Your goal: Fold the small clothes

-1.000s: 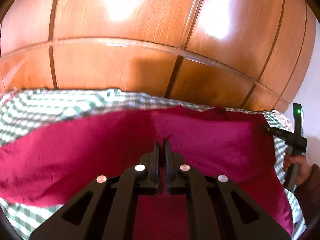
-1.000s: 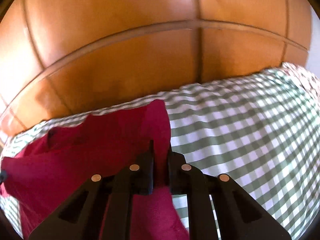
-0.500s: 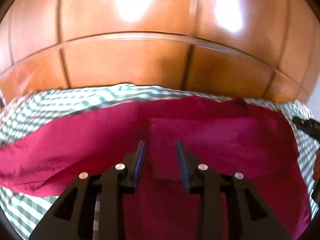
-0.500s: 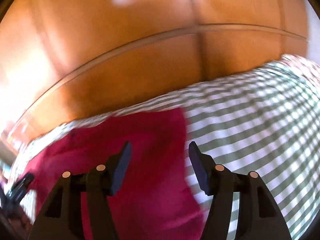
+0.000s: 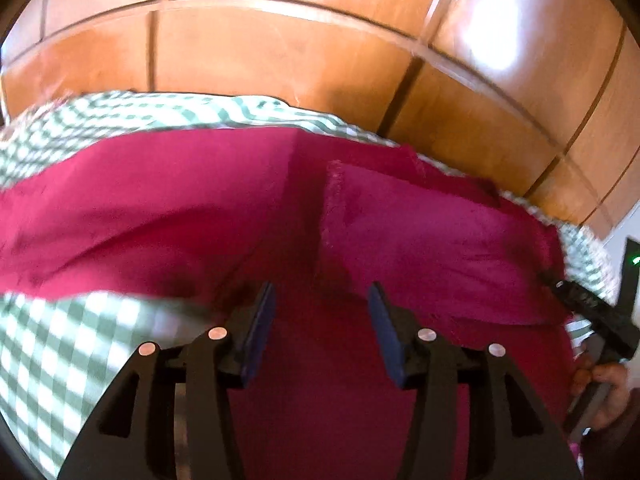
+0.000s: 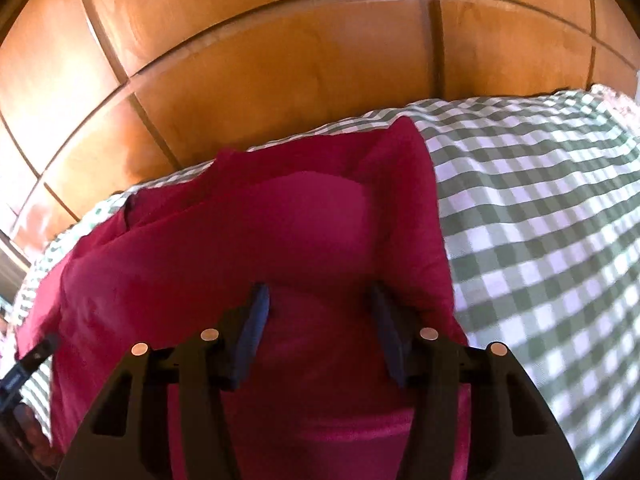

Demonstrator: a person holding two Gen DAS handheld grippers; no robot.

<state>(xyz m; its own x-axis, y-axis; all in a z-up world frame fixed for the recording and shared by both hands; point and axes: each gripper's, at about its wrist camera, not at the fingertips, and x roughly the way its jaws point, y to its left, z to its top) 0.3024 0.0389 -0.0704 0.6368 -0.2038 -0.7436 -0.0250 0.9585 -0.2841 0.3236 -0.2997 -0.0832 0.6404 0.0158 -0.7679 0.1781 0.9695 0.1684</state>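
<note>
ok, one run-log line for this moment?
step: fold released | left tool: just opened, empty | right tool: just opened, empty | red garment: folded, lying on checked cloth

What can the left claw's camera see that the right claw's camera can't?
Only the left wrist view shows a person's hand gripping the right claw's handle at the right edge, a small green light above it, and a frayed cloth edge running down the red garment.

Only the right wrist view shows the wide bare stretch of checked sheet to the right of the garment, and the left claw poking in at the left edge.

Both show the red garment on the green-and-white checked sheet, the wooden panelling behind, and open jaws over the cloth.
</note>
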